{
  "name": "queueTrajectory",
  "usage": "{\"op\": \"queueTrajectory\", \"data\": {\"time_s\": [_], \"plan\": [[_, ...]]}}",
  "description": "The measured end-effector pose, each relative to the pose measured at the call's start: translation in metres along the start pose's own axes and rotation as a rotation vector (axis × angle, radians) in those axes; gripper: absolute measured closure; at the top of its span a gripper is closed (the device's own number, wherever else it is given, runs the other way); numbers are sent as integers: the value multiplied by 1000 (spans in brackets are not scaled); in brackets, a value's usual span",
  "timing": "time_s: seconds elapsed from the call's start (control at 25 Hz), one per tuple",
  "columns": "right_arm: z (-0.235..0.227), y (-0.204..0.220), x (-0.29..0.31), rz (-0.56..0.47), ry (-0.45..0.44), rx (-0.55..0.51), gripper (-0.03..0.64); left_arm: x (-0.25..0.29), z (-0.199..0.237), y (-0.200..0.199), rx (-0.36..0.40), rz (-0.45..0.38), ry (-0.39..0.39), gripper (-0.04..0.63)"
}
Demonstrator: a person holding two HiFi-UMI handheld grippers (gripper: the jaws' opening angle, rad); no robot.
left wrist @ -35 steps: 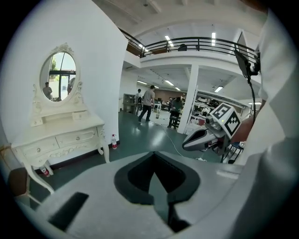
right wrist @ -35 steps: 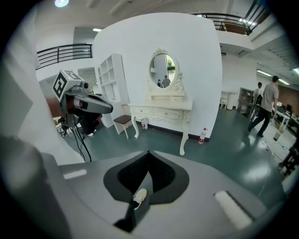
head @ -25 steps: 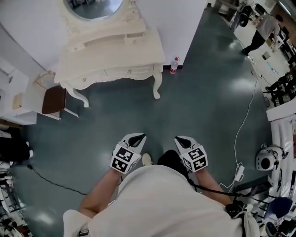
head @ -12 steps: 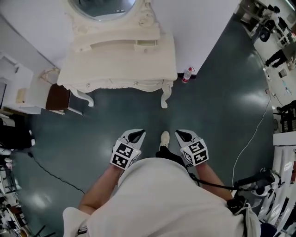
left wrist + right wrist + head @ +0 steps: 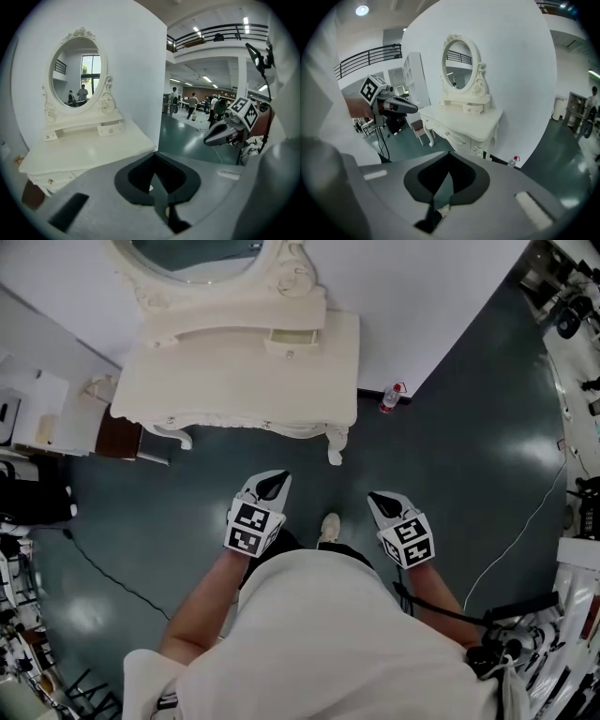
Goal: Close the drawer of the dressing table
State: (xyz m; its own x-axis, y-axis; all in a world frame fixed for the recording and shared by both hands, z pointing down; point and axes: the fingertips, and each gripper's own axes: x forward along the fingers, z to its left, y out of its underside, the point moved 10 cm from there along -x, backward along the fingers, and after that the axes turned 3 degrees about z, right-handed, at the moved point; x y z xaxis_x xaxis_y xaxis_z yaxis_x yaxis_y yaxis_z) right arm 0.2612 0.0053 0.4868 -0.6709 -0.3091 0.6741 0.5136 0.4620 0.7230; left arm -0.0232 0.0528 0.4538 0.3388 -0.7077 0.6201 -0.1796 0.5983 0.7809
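The cream dressing table (image 5: 234, 381) with its oval mirror stands against the white wall at the top of the head view. One small drawer (image 5: 292, 337) under the mirror sticks out of the upper shelf; it also shows in the left gripper view (image 5: 110, 127) and the right gripper view (image 5: 471, 109). My left gripper (image 5: 274, 484) hangs over the floor a short way in front of the table, jaws shut and empty. My right gripper (image 5: 382, 503) is level with it to the right, also shut with nothing in it. Both are well apart from the table.
A brown stool (image 5: 117, 439) is tucked at the table's left end beside a white cabinet (image 5: 37, 413). A plastic bottle (image 5: 390, 397) stands on the floor by the wall at the right. A white cable (image 5: 514, 545) runs across the floor; my shoe (image 5: 328, 528) shows between the grippers.
The dressing table has come nearer and more squarely ahead as both grippers were carried toward it. Both grippers stay shut and empty.
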Motion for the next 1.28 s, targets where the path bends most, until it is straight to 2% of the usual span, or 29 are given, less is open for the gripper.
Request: {"op": "queueTrajectory", "data": {"time_s": [0.32,0.52,0.76,1.0,1.28], "plan": [[-44,-16,16,-3,10,49,615,67,51,-31,-55,29,-65,552],[-74,-30,27,9,74,97,615,120,99,-51,-72,31,-94,540],[-108,-72,48,14,159,165,615,182,172,-82,-99,41,-122,532],[-132,-116,84,44,185,187,615,237,230,-101,-119,73,-125,517],[-144,-145,112,82,208,226,615,287,274,-107,-161,111,-114,485]]}}
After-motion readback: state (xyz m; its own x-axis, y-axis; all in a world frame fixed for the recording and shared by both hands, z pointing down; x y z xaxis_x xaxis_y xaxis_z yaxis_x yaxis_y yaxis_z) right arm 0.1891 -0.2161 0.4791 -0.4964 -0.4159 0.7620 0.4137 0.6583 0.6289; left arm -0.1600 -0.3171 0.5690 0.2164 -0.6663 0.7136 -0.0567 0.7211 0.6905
